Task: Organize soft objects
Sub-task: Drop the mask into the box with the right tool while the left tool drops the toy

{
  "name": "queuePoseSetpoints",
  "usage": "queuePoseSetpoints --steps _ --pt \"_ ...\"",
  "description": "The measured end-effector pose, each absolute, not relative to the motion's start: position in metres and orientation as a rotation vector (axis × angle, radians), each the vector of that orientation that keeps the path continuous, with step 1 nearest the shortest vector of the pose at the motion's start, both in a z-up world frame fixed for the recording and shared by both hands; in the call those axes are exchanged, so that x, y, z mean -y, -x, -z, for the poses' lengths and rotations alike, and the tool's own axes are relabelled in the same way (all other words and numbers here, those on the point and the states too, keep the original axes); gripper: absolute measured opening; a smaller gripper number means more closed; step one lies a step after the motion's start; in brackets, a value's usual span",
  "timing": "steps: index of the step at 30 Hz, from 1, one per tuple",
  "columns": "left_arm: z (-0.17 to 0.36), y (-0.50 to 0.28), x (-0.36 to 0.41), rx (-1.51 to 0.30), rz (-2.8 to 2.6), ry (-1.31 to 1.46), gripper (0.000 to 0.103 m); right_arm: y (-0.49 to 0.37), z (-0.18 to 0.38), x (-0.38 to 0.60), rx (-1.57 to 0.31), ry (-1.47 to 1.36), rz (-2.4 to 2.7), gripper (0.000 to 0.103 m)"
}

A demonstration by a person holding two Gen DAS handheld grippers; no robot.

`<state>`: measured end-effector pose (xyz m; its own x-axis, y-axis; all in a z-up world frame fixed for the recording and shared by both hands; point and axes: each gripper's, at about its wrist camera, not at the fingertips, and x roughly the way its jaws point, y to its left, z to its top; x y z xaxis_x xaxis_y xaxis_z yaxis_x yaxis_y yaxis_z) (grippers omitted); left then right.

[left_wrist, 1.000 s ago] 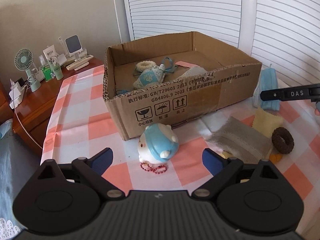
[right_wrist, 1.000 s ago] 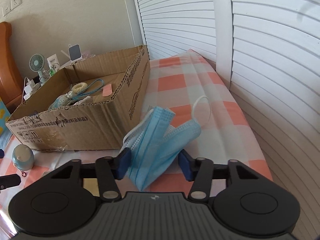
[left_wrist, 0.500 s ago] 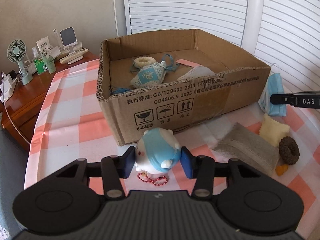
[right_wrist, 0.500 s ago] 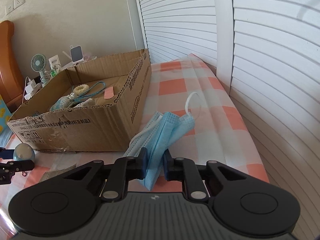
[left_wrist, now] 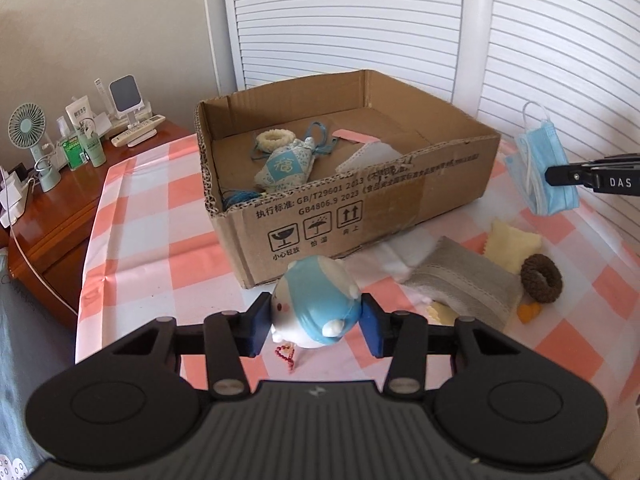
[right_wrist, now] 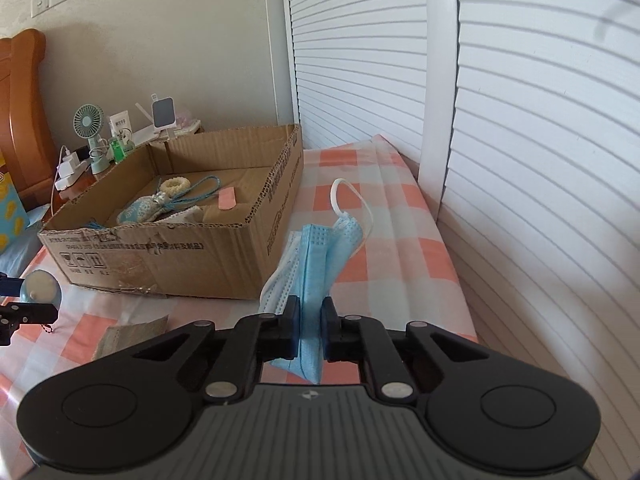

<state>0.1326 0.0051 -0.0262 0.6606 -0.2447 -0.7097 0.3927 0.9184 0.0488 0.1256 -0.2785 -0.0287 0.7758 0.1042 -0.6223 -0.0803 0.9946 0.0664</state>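
The left tongs point(left_wrist: 312, 322) are clamped on a blue-and-white plush toy point(left_wrist: 314, 308), low in the centre of the left wrist view, its red bead string point(left_wrist: 287, 354) dangling beneath. The right tongs point(right_wrist: 310, 322) are pinched shut on a blue face mask point(right_wrist: 320, 248), which hangs clear of the checked cloth point(right_wrist: 400, 248) in the lower middle of the right wrist view. A cardboard box point(left_wrist: 400, 204) sits mid-frame, holding a blue sachet point(left_wrist: 286, 166) and a cream ring point(left_wrist: 275, 139). Lower right of the left wrist view lie a grey cloth point(left_wrist: 464, 280), a yellow pad point(left_wrist: 512, 242) and a brown hair tie point(left_wrist: 540, 278).
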Motion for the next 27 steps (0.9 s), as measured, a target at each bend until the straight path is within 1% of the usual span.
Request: queuePoseSetpoints --steps 8,13,18,23,24,25,26,27 --pt "-0.008 -0.119 -0.007 -0.746 0.436 -0.228 0.045 -0.102 -0.007 0.269 -0.627 0.031 -0.154 0.012" --pt "-0.024 -0.118 -0.008 -0.723 0.451 -0.225 0.045 -0.102 -0.031 0.258 -0.589 0.063 -0.208 0.012" --pt "-0.031 -0.120 -0.008 -0.708 0.454 -0.231 0.045 -0.126 -0.047 0.241 -0.567 0.096 -0.259 0.013" --pt "-0.035 -0.130 -0.010 -0.699 0.444 -0.232 0.045 -0.168 -0.054 0.217 -0.566 0.134 -0.300 0.013" --pt "-0.035 -0.133 -0.010 -0.697 0.444 -0.231 0.045 -0.178 -0.052 0.213 -0.571 0.142 -0.303 0.015" --pt "-0.036 -0.135 -0.011 -0.696 0.444 -0.229 0.045 -0.188 -0.050 0.209 -0.581 0.148 -0.305 0.023" --pt "-0.037 -0.138 -0.011 -0.696 0.444 -0.227 0.045 -0.195 -0.046 0.206 -0.589 0.149 -0.309 0.028" --pt "-0.037 -0.141 -0.012 -0.696 0.443 -0.227 0.045 -0.203 -0.042 0.204 -0.603 0.151 -0.313 0.041"
